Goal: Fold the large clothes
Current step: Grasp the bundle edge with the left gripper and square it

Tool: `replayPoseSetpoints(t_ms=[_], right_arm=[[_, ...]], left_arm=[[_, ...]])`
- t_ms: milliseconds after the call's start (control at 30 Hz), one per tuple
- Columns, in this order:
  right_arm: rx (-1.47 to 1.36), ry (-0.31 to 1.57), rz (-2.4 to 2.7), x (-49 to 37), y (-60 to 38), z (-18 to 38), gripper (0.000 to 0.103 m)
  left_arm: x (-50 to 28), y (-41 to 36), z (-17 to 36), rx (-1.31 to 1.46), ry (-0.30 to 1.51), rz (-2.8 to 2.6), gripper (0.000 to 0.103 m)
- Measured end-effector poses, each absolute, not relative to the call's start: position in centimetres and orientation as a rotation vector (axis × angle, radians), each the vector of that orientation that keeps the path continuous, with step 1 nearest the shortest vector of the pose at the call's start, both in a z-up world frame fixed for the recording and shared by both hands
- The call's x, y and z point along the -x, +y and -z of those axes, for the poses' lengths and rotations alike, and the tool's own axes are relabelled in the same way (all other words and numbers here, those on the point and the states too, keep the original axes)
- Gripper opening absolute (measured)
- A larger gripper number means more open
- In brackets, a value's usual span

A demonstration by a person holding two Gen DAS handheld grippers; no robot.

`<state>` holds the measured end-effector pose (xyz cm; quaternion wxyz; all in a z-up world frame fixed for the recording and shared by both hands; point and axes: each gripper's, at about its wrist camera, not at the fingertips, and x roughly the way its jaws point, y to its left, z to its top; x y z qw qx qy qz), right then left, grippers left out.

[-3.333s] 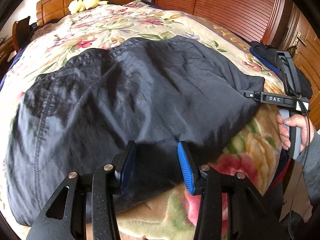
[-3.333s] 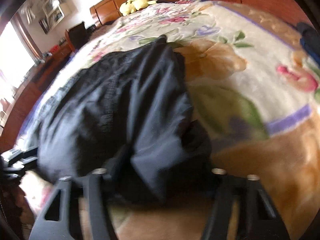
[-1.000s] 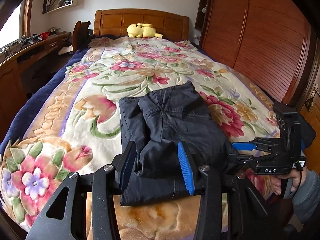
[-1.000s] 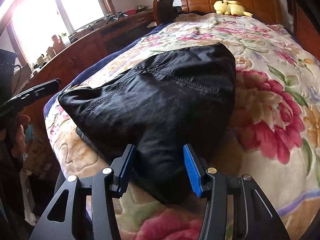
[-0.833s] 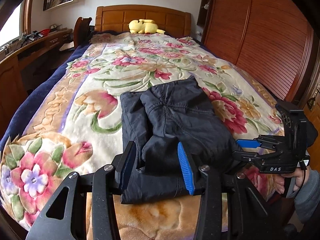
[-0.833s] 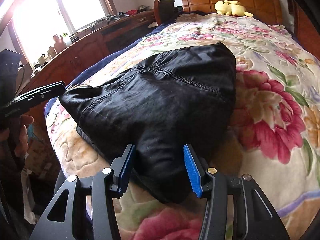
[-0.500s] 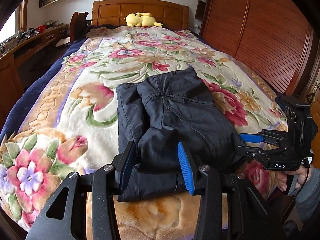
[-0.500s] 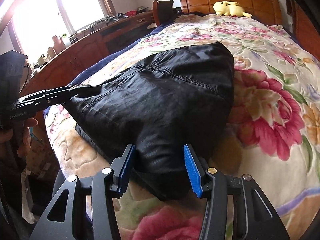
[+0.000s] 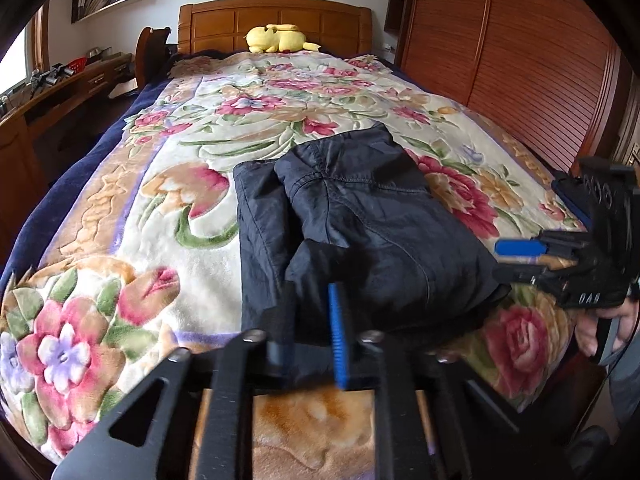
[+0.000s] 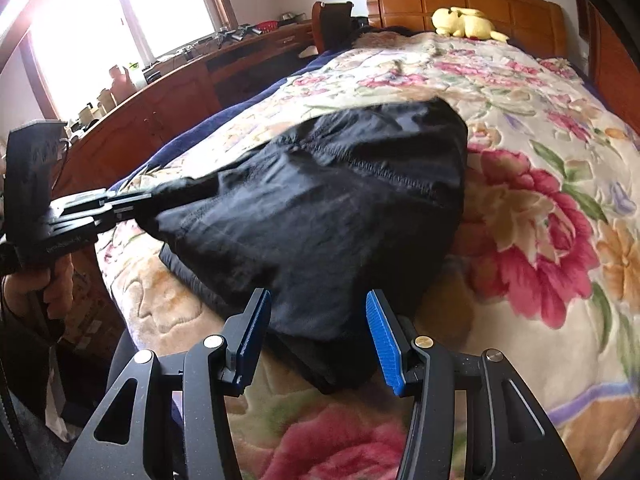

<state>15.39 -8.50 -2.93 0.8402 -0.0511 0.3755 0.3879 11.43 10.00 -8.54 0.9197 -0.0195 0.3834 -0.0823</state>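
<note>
Change since a second ago: left gripper (image 9: pixel 312 324) jaws, which stood apart around the garment's near corner, are closing now, with dark cloth between the pads; the right gripper's gap is unchanged.
Left gripper: closing on the near left corner of the folded garment (image 9: pixel 360 224); in the right wrist view its fingers meet a pulled-out point of cloth at the bundle's left end.
Right gripper (image 10: pixel 316 336): jaws part-open, blue ribbed pads on either side of the near right corner; no squeeze on the cloth shows, so it is not gripping.
Key relation: the bundle lies straight ahead of both pairs of fingers, its long axis running away toward the headboard (image 9: pixel 276 20); both hands are at the near short edge, one per corner, with only the left taking hold.
Judged next need: the right pads would have to pinch their corner before the near edge can be carried toward the far edge.
Garment: dark navy-black, thin and finely crinkled, stitched seams on top, folded into a thick rounded rectangle with a lower layer showing on its left side.
Where it lies: on the near half of the bed, on a plush flowered blanket (image 9: pixel 120 208).
Far end: yellow soft toy (image 9: pixel 280 38) against the wooden headboard, well apart from the garment.
</note>
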Motion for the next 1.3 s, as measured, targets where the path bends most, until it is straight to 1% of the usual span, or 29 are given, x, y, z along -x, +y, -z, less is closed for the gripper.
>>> replayPoseSetpoints(t_ms=[67,200,233,267,333,433,500,567,633,733,767,833,1000,1133,1300], right_arm=[[0.097,0.776,-0.830,-15.4,-8.5,2.3,0.051],[0.110,0.750,-0.842,-15.4,-8.1,2.0,0.051],[0.115,0.749,-0.831,-15.5,-8.0,1.9,0.049],[0.112,0.751,-0.840,-15.6,-8.1,2.0,0.040],[0.109,0.750,-0.858,-15.5,-8.0,2.0,0.033],[0.141,0.788,-0.870,-15.3,-7.1,3.2,0.026],[0.161,0.841,-0.868,-15.3,-6.3,5.3,0.026],[0.160,0.848,-0.869,-15.3,-6.0,6.7,0.026],[0.119,0.861,-0.877,-15.7,-6.4,6.9,0.026],[0.151,0.858,-0.863,-15.5,-6.5,6.0,0.026],[0.165,0.849,-0.854,-15.3,-6.4,5.5,0.026],[0.168,0.841,-0.853,-14.9,-6.7,5.1,0.026],[0.185,0.860,-0.835,-14.5,-6.5,6.6,0.026],[0.238,0.870,-0.839,-14.9,-5.3,5.7,0.026],[0.259,0.789,-0.834,-17.5,-4.3,1.8,0.026]], left_arm=[[-11.0,10.1,8.5,0.039,0.774,0.171,0.008],[-10.2,10.7,8.7,0.045,0.737,0.116,0.006],[-10.0,11.1,8.8,0.050,0.729,0.101,0.006],[-9.8,11.5,9.0,0.061,0.726,0.088,0.006],[-9.8,12.5,9.6,0.073,0.740,0.063,0.006],[-10.0,13.7,11.2,0.087,0.781,0.044,0.006],[-10.0,13.9,12.1,0.076,0.802,0.031,0.006],[-10.0,14.1,12.8,0.087,0.819,0.025,0.006],[-9.9,14.2,13.3,0.092,0.830,0.015,0.005],[-9.6,14.2,13.5,0.083,0.834,0.003,0.005],[-9.6,14.3,13.6,0.073,0.836,-0.011,0.003],[-9.6,15.0,13.9,0.056,0.851,-0.052,0.002],[-8.7,16.2,14.3,0.090,0.864,-0.040,0.001],[-8.0,15.9,13.6,0.102,0.850,-0.010,0.002],[-7.5,15.4,12.5,0.092,0.833,0.008,0.002]])
